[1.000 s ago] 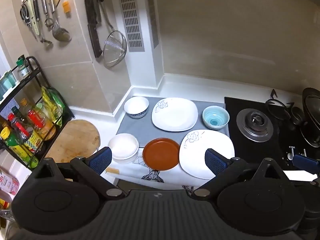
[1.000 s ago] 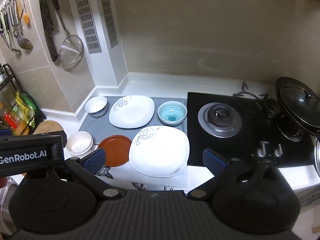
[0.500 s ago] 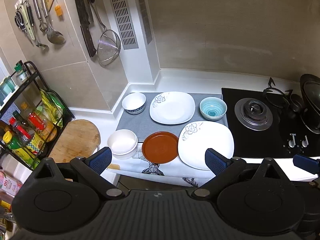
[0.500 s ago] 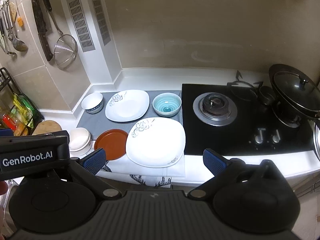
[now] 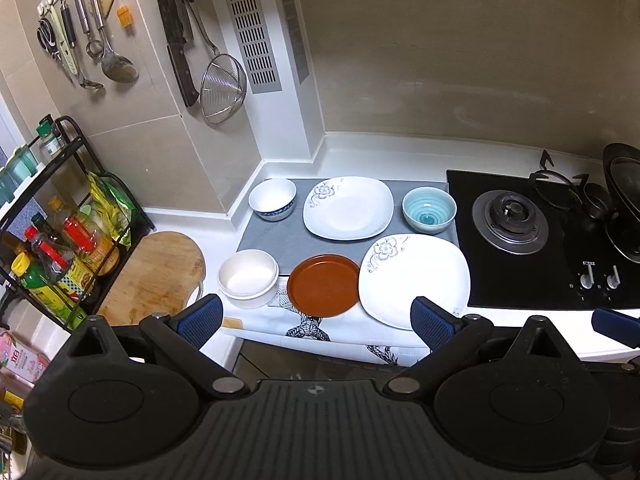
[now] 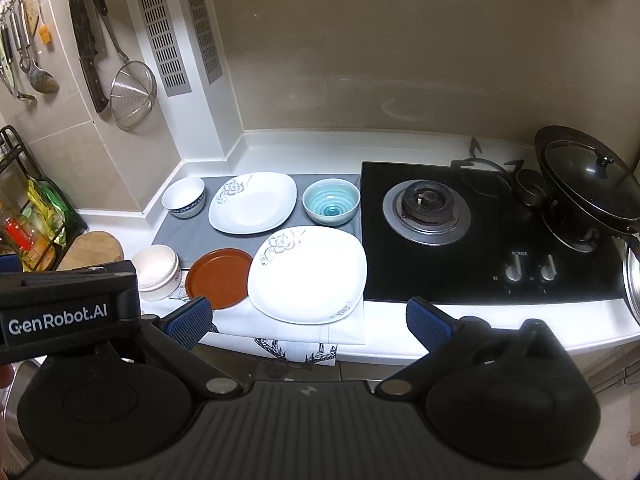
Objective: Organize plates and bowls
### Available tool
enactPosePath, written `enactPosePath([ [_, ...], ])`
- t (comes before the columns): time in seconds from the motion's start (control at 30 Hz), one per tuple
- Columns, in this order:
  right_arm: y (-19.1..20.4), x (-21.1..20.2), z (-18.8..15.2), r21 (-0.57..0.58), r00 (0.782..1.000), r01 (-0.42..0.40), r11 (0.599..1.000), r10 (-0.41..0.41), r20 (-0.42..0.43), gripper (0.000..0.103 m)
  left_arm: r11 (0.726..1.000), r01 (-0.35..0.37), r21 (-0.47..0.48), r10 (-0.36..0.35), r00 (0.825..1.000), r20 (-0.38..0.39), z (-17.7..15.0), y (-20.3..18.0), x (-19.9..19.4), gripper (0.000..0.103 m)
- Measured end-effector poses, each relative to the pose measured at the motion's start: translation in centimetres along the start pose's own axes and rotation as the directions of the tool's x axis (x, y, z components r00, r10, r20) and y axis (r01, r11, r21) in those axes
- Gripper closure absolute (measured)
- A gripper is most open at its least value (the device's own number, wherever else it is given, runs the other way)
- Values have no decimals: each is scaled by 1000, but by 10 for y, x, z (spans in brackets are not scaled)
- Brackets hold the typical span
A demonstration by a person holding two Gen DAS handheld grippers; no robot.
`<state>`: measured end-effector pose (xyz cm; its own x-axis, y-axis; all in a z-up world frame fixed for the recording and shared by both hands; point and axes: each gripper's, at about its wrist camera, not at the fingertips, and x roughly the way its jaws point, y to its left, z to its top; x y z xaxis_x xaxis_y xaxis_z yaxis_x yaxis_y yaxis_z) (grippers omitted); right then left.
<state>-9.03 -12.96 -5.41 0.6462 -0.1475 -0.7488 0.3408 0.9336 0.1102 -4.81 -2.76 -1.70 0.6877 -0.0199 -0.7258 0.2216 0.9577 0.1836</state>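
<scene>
Dim indoor light, fisheye-warped edges

Beige tiled wall (image 5: 460, 60), white countertop (image 5: 380, 156), black gas hob (image 6: 480, 232), hanging utensils (image 5: 92, 36).

Off to the right of the left gripper's (image 5: 316, 317) spread fingers, the lidded wok (image 5: 624, 196) runs off the picture's edge; on the opposite side, the labels on the rack bottles (image 5: 52, 264) are too small to read. From the right wrist, the left gripper's body (image 6: 68, 304) covers the near rim of the cream bowl (image 6: 156, 266) (the one on that gripper's own side); the stove knob markings (image 6: 520, 254) are blurred; the metal rim (image 6: 632, 280) far right is cut off.
</scene>
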Motion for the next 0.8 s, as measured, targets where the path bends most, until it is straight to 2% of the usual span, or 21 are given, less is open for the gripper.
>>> enactPosePath([
  [0.8,-10,4,-9,12,1000,3,1000,-3,-20,0,1000,-12,20,12,1000,-10,-10,-11,3,2],
])
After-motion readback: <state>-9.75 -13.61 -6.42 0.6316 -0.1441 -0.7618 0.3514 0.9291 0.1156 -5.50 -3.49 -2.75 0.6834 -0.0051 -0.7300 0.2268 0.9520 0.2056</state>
